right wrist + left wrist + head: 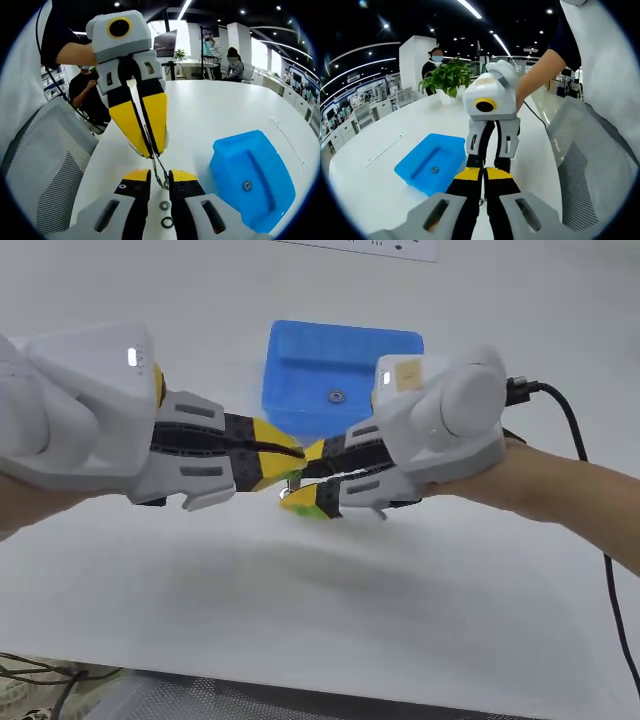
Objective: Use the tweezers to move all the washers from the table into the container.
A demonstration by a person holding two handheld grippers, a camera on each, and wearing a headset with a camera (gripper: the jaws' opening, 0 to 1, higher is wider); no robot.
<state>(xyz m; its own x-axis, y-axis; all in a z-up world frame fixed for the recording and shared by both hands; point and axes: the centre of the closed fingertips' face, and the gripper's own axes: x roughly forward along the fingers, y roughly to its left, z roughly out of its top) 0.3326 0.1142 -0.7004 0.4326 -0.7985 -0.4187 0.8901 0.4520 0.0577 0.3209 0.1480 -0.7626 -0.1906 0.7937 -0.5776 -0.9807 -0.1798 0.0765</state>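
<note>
The tips of my left gripper (295,455) and right gripper (312,478) meet just above the white table, in front of the blue container (300,390). In the right gripper view the left gripper (152,150) comes from above, its yellow jaws shut on thin metal tweezers (161,175). The tweezers' lower end sits between the jaws of my right gripper (160,176), which stand closed in on it. Two washers (165,205) (167,222) lie on the table below the tips. One washer (336,396) lies inside the container.
The white table (330,600) stretches wide on all sides of the grippers. A black cable (580,450) trails from the right gripper over the right forearm. A mesh chair back (590,170) stands by the table, and people and a plant are in the room behind.
</note>
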